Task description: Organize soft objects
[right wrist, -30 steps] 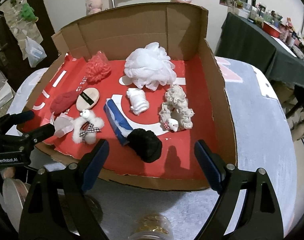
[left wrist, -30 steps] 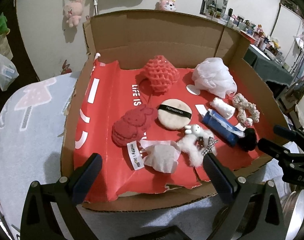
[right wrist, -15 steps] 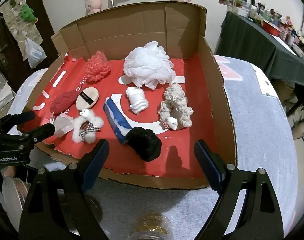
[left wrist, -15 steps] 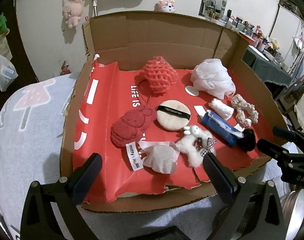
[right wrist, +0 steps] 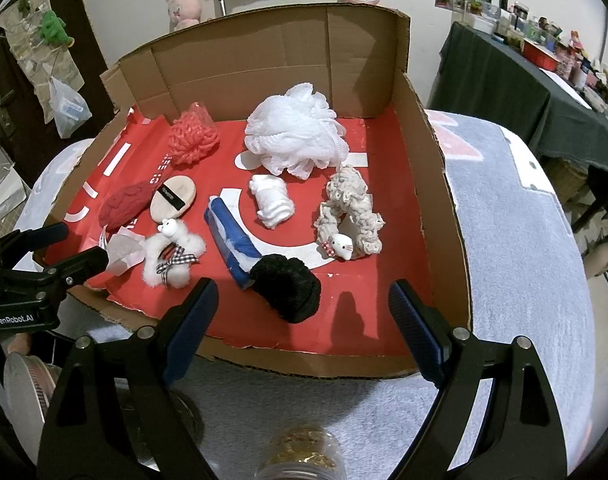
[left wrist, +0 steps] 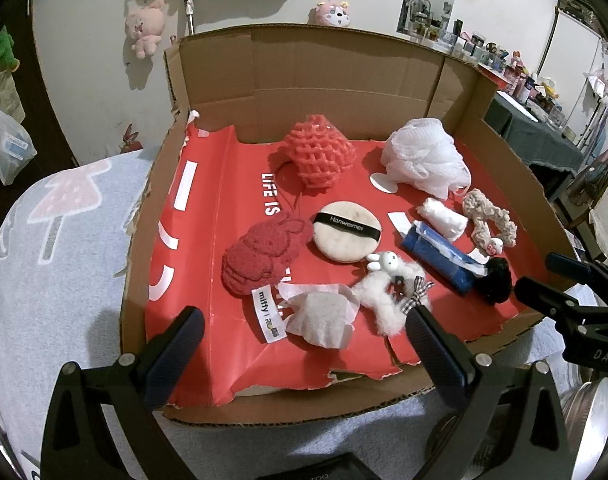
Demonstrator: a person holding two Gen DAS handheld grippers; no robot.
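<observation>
Scrunchie [right wrist: 286, 288], black, at 6 o'clock in box [right wrist: 431, 184]: judged light, squashy, best pinched mid-body; left gripper [left wrist: 304, 344] and right gripper [right wrist: 304, 304] both spread, empty.

Readable text:
- Powder puff [left wrist: 347, 231] strap: "Hanwemei".
- Red liner [left wrist: 232, 184]: "LIFE IS", rest hidden.
- White tag [left wrist: 267, 314] on red plush [left wrist: 264, 254]: "miffy", then small marks, illegible.
- Left gripper [right wrist: 44, 256] body, right wrist view: "GenRobot.AI".
- Right gripper [left wrist: 559, 288] body, left wrist view: "DAS", cut off at frame edge.
</observation>
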